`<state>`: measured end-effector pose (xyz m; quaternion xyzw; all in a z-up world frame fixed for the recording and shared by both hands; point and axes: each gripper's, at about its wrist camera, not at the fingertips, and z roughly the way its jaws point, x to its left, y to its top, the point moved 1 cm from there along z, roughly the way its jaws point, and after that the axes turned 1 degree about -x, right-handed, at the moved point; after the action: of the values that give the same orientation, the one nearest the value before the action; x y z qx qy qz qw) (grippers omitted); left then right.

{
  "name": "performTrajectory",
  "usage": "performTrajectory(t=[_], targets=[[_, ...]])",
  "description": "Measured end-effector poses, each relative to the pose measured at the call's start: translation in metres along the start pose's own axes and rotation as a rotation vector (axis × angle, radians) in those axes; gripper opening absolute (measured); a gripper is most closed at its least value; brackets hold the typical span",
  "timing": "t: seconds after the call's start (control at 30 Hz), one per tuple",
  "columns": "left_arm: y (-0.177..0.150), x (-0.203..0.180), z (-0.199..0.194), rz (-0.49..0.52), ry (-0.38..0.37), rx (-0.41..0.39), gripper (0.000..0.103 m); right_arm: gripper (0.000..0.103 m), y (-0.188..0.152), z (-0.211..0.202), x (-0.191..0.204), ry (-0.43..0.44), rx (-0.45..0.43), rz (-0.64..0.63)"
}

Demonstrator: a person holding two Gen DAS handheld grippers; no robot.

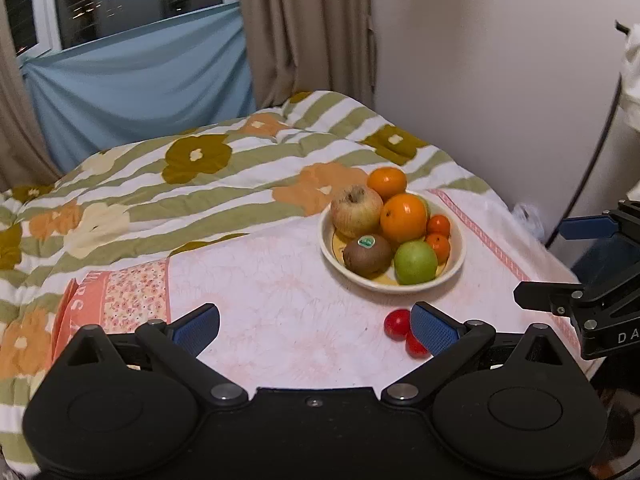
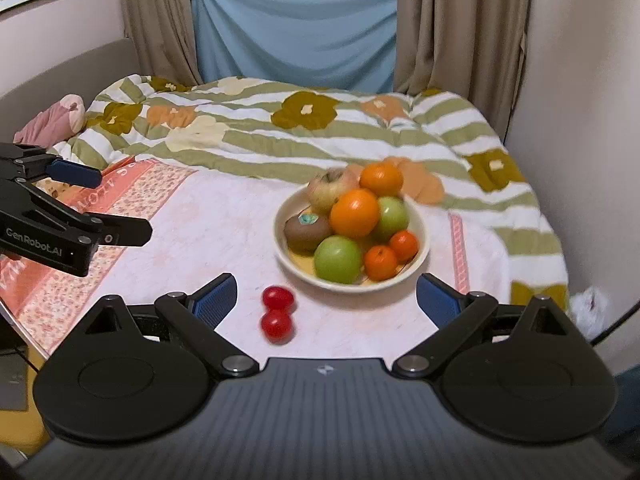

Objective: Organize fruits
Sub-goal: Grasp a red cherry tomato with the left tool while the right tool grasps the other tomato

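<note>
Both sets of tongs are spread wide with nothing between the pads. The left tongs hang above the near part of the pink cloth that covers the surface beside the bed. The right tongs hover over the same cloth, just short of the bowl.

The cream bowl sits on the cloth, close to the striped floral quilt. It is heaped with fruit: a russet apple, a large orange, a second orange at the back, two green apples, the nearer one at the front rim, a kiwi bearing a sticker, and two small mandarins side by side on the right.

Two red cherry tomatoes lie outside the bowl, touching each other, on the cloth just before its near rim. In the left wrist view they sit partly behind the right pad.
</note>
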<state>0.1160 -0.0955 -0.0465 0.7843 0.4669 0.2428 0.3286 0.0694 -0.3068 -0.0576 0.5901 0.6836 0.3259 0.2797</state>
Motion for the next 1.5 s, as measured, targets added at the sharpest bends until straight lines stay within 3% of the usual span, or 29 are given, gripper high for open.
performTrajectory(t=[0.53, 0.63, 1.07, 1.2, 1.5], targets=[[-0.007, 0.007, 0.079, 0.138, -0.152, 0.104, 0.100, 0.103, -0.048, 0.071, 0.044, -0.041, 0.107, 0.042], [-0.009, 0.005, 0.094, 0.142, -0.172, 0.121, 0.097, 0.087, -0.052, 0.091, 0.046, -0.037, 0.123, 0.045], [-0.010, -0.009, 0.131, 0.130, -0.244, 0.173, 0.089, 0.066, -0.058, 0.140, 0.046, -0.025, 0.140, 0.056], [-0.010, -0.016, 0.135, 0.142, -0.276, 0.175, 0.085, 0.048, -0.057, 0.144, 0.045, -0.010, 0.147, 0.048], [-0.010, -0.031, 0.148, 0.164, -0.305, 0.196, 0.074, 0.048, -0.064, 0.135, 0.036, -0.011, 0.143, 0.031]])
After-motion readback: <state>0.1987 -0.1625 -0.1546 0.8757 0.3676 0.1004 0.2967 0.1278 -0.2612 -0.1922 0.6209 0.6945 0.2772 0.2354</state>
